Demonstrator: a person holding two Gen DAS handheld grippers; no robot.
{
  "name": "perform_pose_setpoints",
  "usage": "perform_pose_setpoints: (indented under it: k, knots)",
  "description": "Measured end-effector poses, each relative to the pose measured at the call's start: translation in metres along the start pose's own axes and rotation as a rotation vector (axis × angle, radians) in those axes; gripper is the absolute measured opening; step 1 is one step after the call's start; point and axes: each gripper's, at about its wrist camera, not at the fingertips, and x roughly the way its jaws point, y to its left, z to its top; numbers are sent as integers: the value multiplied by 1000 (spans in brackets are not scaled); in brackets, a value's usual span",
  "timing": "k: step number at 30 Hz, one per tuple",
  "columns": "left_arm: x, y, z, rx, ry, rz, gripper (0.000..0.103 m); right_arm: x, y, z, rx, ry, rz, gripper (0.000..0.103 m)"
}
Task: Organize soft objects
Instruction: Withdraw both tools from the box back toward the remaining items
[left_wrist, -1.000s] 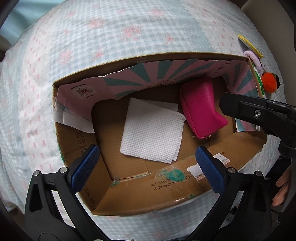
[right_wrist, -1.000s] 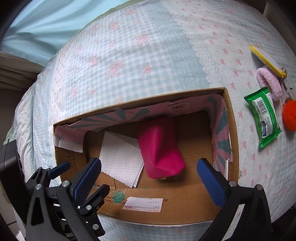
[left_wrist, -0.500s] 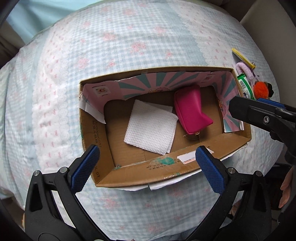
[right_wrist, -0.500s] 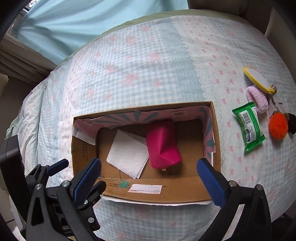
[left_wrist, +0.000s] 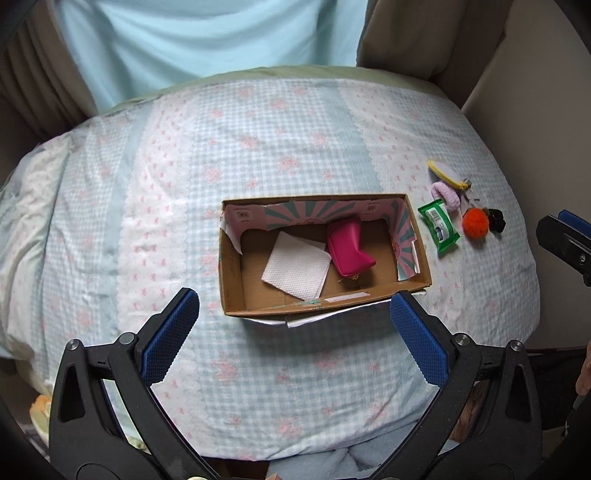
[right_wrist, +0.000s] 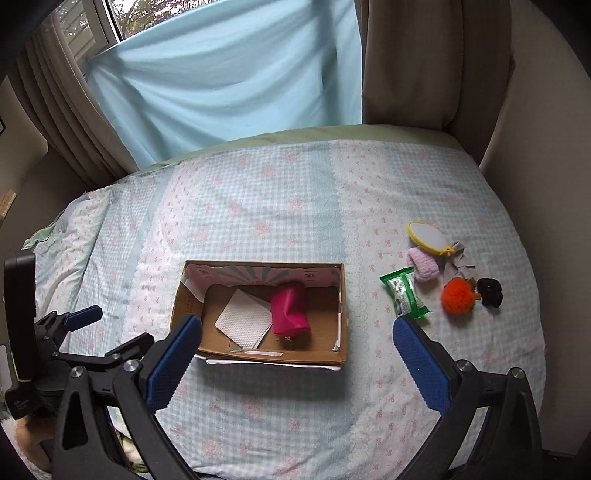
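Observation:
An open cardboard box (left_wrist: 232, 273) (right_wrist: 184, 306) sits on the bed. Inside lie a pink pouch (left_wrist: 349, 247) (right_wrist: 290, 308) and a white paper towel (left_wrist: 295, 271) (right_wrist: 245, 319). To the box's right on the bedspread are a green wipes pack (left_wrist: 439, 225) (right_wrist: 404, 293), a pink fluffy item (left_wrist: 447, 192) (right_wrist: 424, 266), an orange pompom (left_wrist: 476, 223) (right_wrist: 458, 295), a black scrunchie (right_wrist: 489, 291) and a yellow-rimmed mirror (right_wrist: 428, 236). My left gripper (left_wrist: 295, 336) is open and empty, near the bed's front edge. My right gripper (right_wrist: 295, 363) is open and empty, also back from the box.
The bed has a checked bedspread (right_wrist: 277, 206) with pink bows. A light blue curtain (right_wrist: 229, 81) and beige drapes (right_wrist: 406, 59) hang behind it. A wall (right_wrist: 546, 129) stands to the right. The left gripper shows at the left of the right wrist view (right_wrist: 74, 332).
Both grippers have pulled back and up from the box, which now looks much smaller. The whole bed and curtains have come into view. Both stay open and empty.

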Motion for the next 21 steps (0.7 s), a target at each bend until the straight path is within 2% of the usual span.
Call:
perform_pose_setpoints:
  k: [4, 8, 12, 21]
  knots:
    - [-39, -14, 4, -27, -112, 47, 103, -43, -31, -3, 13, -60, -54, 103]
    - [-55, -45, 8, -11, -152, 50, 103, -71, -73, -5, 57, -103, -97, 103]
    - [-62, -88, 12, -21, -182, 64, 103, -79, -120, -1, 44, -125, -130, 103]
    - [-55, -204, 22, -147, -213, 113, 103, -72, -229, 13, -67, -152, -49, 103]
